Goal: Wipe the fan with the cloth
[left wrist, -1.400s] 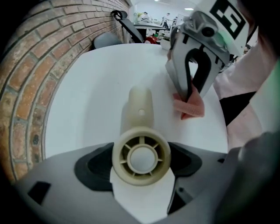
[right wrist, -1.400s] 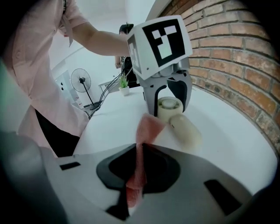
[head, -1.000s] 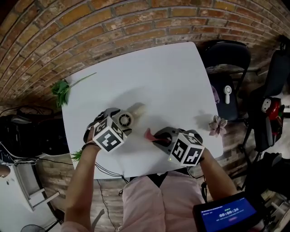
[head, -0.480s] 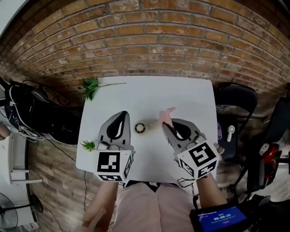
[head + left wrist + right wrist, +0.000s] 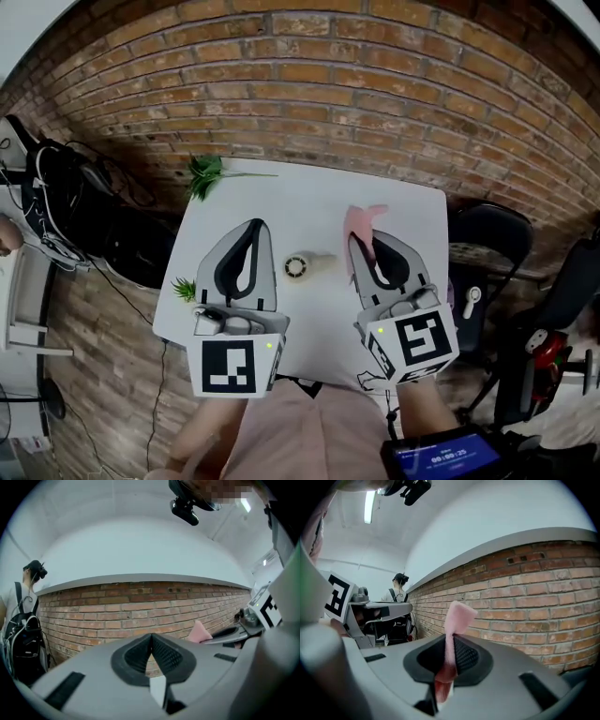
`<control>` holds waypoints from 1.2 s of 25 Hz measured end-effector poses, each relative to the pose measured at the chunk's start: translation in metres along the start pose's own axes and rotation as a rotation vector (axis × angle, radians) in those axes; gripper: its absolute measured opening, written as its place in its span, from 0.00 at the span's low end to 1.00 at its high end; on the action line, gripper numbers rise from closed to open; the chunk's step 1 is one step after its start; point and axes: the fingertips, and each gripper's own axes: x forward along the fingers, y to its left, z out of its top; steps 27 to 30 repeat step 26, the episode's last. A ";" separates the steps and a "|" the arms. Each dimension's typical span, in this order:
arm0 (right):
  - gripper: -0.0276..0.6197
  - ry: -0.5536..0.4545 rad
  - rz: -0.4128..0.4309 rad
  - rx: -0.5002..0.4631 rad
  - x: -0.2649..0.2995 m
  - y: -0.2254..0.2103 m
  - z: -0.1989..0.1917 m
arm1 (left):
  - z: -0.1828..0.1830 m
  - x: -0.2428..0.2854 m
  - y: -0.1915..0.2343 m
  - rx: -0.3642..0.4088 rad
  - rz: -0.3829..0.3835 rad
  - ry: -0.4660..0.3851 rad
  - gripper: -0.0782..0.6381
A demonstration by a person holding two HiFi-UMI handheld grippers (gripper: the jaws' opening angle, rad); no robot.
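Note:
A small round fan point(image 5: 298, 266) lies on the white table point(image 5: 309, 192), its pale handle pointing right. Both grippers are held high above the table, pointing level at the brick wall. My left gripper point(image 5: 253, 227) hangs left of the fan, and in the left gripper view it point(image 5: 151, 637) is shut with nothing between its pads. My right gripper point(image 5: 355, 240) hangs right of the fan. It point(image 5: 451, 641) is shut on a pink cloth point(image 5: 457, 613), whose free end sticks up past the fingertips. The cloth point(image 5: 362, 218) also shows in the head view and, at the right, in the left gripper view point(image 5: 200, 631).
A green sprig point(image 5: 208, 172) lies at the table's far left corner, a small green tuft point(image 5: 181, 289) at its left edge. A black chair point(image 5: 489, 234) stands to the right, dark bags point(image 5: 70, 192) to the left. The brick wall point(image 5: 309, 89) is behind the table.
Both grippers have risen from the table top to well above it and now point level. The left gripper left the fan, which stays on the table. The cloth went up with the right gripper.

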 end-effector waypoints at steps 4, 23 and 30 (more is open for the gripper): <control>0.09 -0.016 -0.014 0.001 -0.003 -0.004 0.004 | 0.003 -0.004 -0.005 0.006 0.006 -0.013 0.12; 0.09 -0.008 0.041 0.015 0.020 -0.001 -0.004 | -0.014 0.008 -0.005 0.038 0.004 0.038 0.12; 0.09 -0.004 0.044 0.017 0.024 -0.003 -0.007 | -0.020 0.012 -0.005 0.047 0.004 0.053 0.12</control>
